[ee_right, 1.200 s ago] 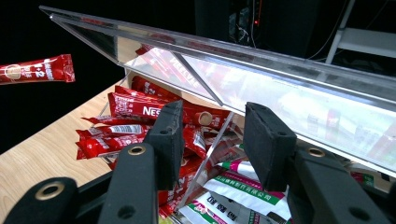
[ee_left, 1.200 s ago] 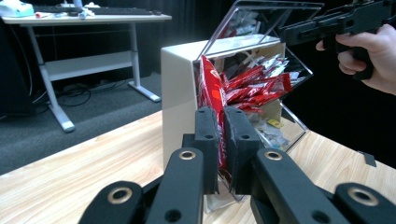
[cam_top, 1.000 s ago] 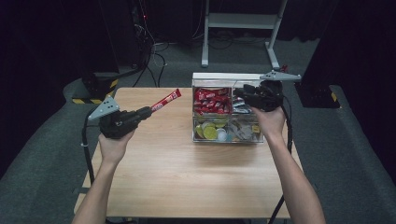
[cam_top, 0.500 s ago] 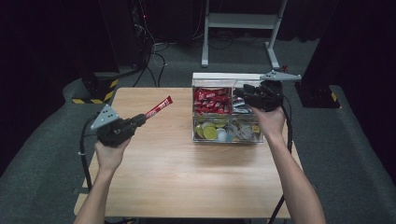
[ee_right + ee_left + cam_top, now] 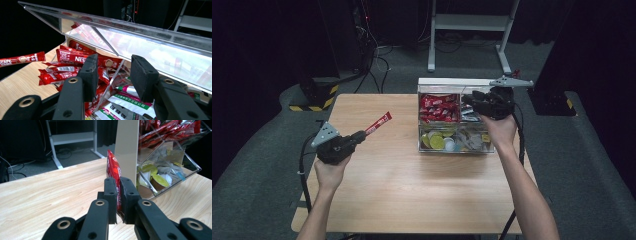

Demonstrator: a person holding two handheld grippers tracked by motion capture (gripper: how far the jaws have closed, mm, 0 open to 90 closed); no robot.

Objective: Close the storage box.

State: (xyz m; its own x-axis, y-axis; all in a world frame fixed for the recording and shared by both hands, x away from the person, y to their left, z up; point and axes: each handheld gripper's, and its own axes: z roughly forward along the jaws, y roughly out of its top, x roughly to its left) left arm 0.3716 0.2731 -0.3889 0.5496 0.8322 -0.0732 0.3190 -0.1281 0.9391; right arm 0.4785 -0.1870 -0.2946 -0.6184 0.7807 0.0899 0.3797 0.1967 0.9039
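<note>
While the left gripper clamps a red coffee stick sachet over the wooden table, the right gripper rests at a clear compartment box.

Left gripper view: the two black jaws are pressed together on the sachet's lower end, and the sachet rises between them, above the tabletop and beside the box's pale wall. High view: the sachet points up and away toward the box, well apart from it, with the left hand at the table's left side. Right gripper view: the right gripper's jaws stand apart with nothing pinched between them, straddling an inner divider under the raised clear lid; red sachets fill the compartment beyond the jaws, white and green packets the nearer one.
</note>
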